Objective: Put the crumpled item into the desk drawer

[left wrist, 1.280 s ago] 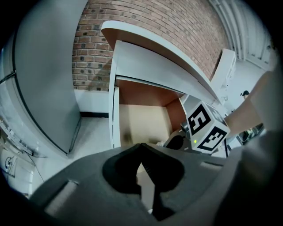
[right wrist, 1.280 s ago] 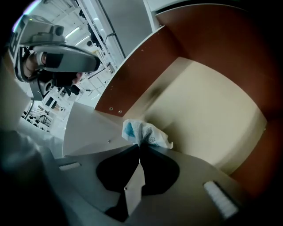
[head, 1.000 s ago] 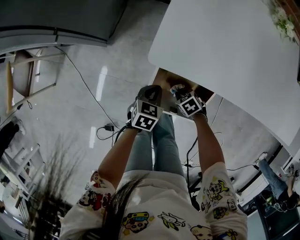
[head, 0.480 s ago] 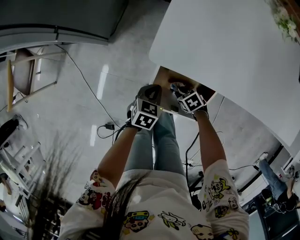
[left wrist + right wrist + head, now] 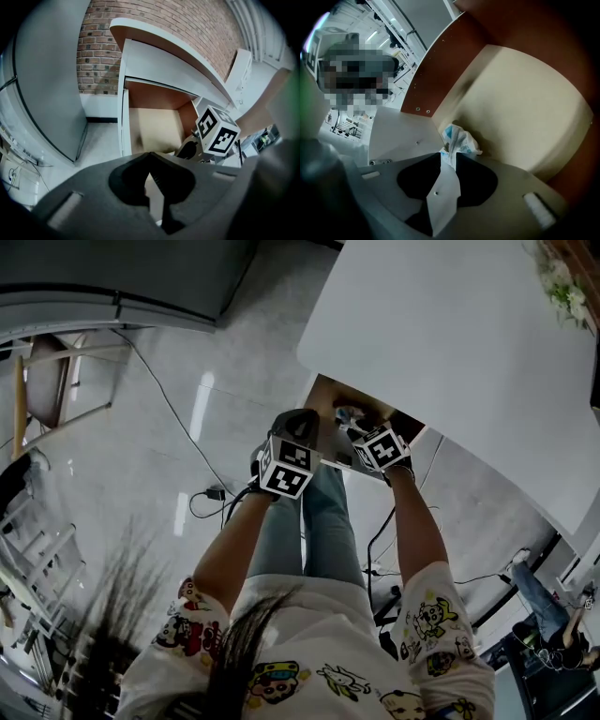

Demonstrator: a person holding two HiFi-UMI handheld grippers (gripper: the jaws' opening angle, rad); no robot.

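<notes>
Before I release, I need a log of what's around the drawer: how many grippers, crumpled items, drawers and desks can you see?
Grippers: 2, left gripper shut on nothing, right gripper shut on the crumpled item.
Crumpled items: 1, white and blue.
Drawers: 1, the drawer, open.
Desks: 1, the desk.
Total: 5.

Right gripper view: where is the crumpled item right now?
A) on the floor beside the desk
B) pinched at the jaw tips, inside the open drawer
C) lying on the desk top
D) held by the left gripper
B: the right gripper has its jaw tips closed on the white-and-blue crumpled item, with the drawer floor and brown walls around it.
</notes>
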